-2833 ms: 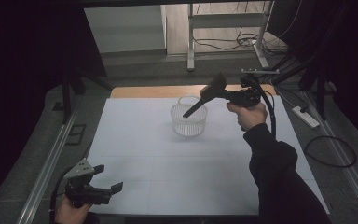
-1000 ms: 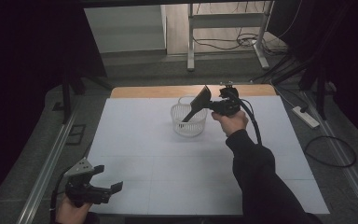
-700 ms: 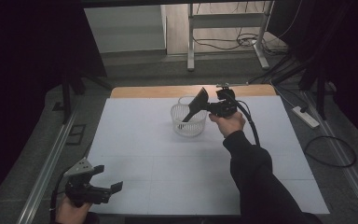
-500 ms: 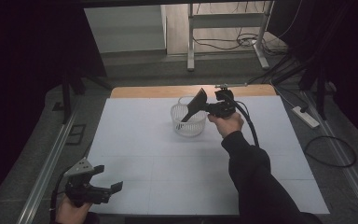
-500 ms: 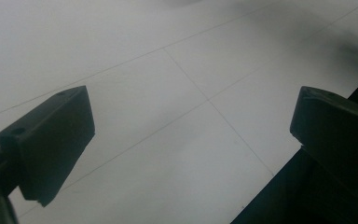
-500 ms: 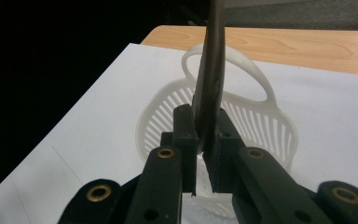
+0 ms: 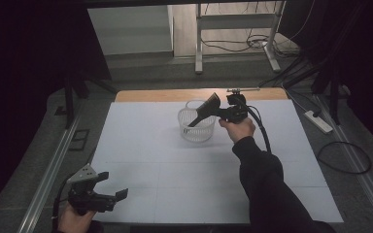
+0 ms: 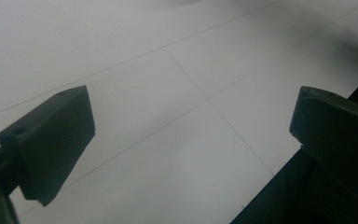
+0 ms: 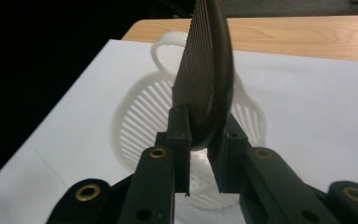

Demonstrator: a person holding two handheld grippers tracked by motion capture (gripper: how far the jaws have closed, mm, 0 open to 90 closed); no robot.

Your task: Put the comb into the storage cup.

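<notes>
A black comb (image 7: pixel 205 109) hangs tilted over a white slotted basket (image 7: pixel 196 130) at the far middle of the white table sheet. My right gripper (image 7: pixel 218 113) grips the comb's near end. In the right gripper view the comb (image 9: pixel 208 65) stands on edge between the pads of the right gripper (image 9: pixel 199 140), with the basket (image 9: pixel 133 119) below and behind it. Those jaws have just been opening slightly, and the comb still sits between them, touching both pads. My left gripper (image 7: pixel 112 185) rests low at the table's near left corner, jaws wide apart over bare sheet (image 8: pixel 177 84).
A strip of wooden tabletop (image 7: pixel 175 94) borders the white sheet (image 7: pixel 175 174) behind the basket. Metal rails run along both sides of the table. A power strip (image 7: pixel 318 121) and cables lie on the floor at the right.
The right hand has carried the comb left and lower, from beside the basket to above its rim. In the last second it has barely shifted. The left gripper has stayed put.
</notes>
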